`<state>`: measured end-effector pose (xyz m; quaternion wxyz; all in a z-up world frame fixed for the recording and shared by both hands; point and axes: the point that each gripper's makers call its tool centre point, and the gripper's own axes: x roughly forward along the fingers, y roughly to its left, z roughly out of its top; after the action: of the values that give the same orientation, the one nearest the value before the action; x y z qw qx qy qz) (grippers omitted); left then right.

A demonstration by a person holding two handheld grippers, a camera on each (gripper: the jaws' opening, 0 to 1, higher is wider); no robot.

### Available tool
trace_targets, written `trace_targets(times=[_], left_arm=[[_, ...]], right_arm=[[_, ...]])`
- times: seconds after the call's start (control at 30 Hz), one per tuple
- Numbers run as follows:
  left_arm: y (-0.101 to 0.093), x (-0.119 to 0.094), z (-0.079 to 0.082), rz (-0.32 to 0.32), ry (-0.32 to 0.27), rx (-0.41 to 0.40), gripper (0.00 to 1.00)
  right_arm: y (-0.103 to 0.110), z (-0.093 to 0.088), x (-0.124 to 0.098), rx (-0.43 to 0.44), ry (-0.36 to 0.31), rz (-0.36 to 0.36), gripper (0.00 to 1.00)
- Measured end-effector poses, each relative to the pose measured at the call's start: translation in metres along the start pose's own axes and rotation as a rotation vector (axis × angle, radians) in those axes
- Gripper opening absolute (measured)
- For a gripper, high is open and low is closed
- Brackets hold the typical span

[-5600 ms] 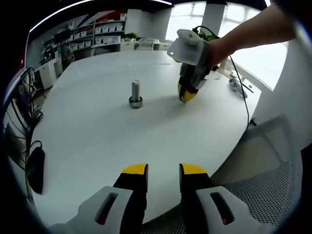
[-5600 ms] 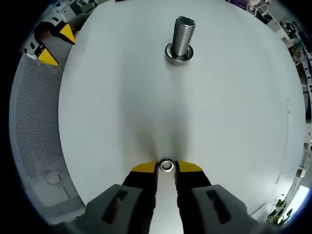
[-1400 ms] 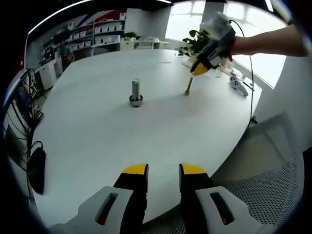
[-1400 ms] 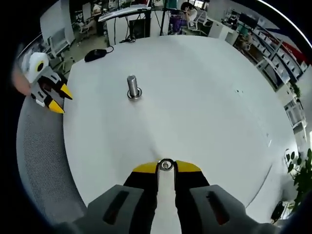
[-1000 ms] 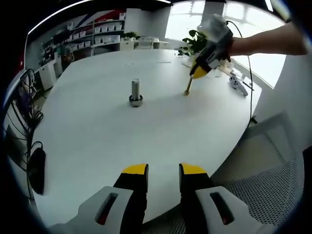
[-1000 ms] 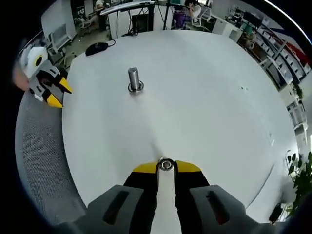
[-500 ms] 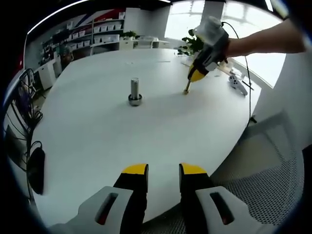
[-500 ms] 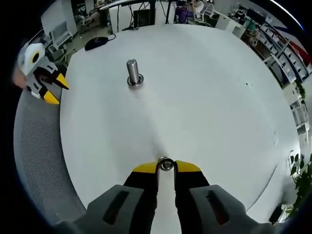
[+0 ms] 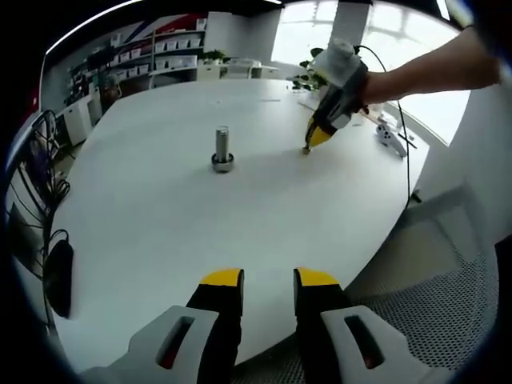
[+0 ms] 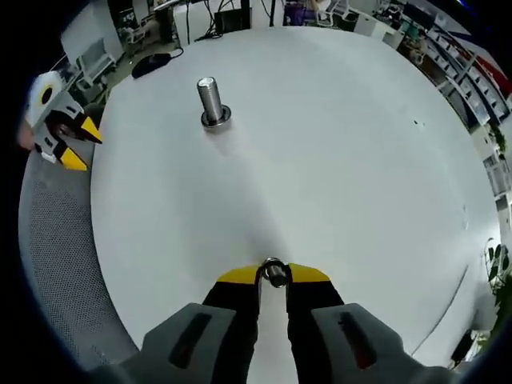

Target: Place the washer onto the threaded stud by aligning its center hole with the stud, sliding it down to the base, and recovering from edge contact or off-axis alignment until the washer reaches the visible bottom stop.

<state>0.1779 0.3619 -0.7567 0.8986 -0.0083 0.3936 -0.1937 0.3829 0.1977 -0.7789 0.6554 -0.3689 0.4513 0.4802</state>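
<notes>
A small metal washer sits pinched between my right gripper jaws, above the white table. The threaded stud stands well apart; I should centre the hole overhead. My left gripper jaws gape slightly, empty.

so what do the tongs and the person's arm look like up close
Both tongs have black fingers with yellow tips on light grey housings with dark slots: left tongs, right tongs. In the left gripper view the right unit carries a black cable, and the forearm behind it is bare, with no sleeve.
</notes>
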Motion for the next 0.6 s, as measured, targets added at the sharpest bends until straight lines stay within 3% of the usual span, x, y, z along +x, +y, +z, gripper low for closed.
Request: trace_targets(times=[0.27,0.4,0.6], left_arm=[[0.001,0.001,-0.001,0.003,0.003,-0.001,0.23],[0.000,0.001,-0.001,0.001,0.006,-0.001,0.23],[0.000,0.001,-0.002,0.002,0.010,-0.004,0.22]], right_arm=[[0.001,0.004,0.007,0.017,-0.009,0.008,0.14],[0.003,0.014,0.010,0.042,-0.029,0.013,0.14],[0.008,0.026,0.016,0.014,-0.044,0.015,0.14]])
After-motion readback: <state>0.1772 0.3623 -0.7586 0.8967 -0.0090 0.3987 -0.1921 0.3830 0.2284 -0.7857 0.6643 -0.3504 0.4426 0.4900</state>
